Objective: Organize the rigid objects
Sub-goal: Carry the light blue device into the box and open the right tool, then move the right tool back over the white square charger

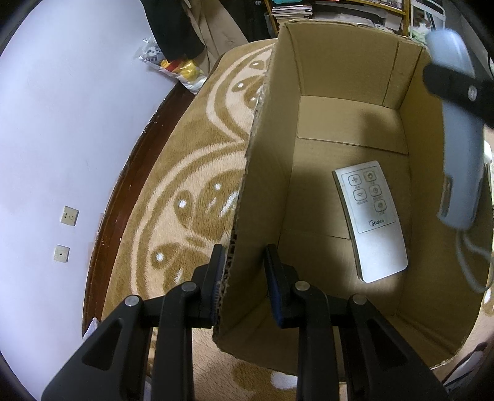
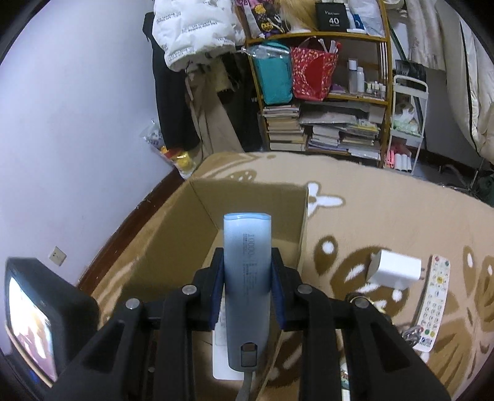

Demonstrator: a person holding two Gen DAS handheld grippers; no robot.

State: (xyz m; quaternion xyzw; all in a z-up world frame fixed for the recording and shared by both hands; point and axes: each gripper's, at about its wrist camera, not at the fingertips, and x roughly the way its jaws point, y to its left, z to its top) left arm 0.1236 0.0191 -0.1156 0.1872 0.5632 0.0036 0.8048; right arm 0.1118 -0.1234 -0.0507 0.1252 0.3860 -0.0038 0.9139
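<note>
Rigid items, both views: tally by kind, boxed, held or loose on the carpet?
Remote controls: 2, white remote in the cardboard box, keypad remote on the carpet
Power banks: 1, blue power bank in the right tongs
Chargers: 1, white charger
Total: 4

"Midea" reads clearly on the white remote (image 1: 370, 219) lying in the cardboard box (image 1: 345, 77). The blue power bank (image 2: 247, 277) carries "10000" down its side; the smaller print beside it is too fine to read. Up on the shelf, a black box (image 2: 332, 17) shows "40".
</note>
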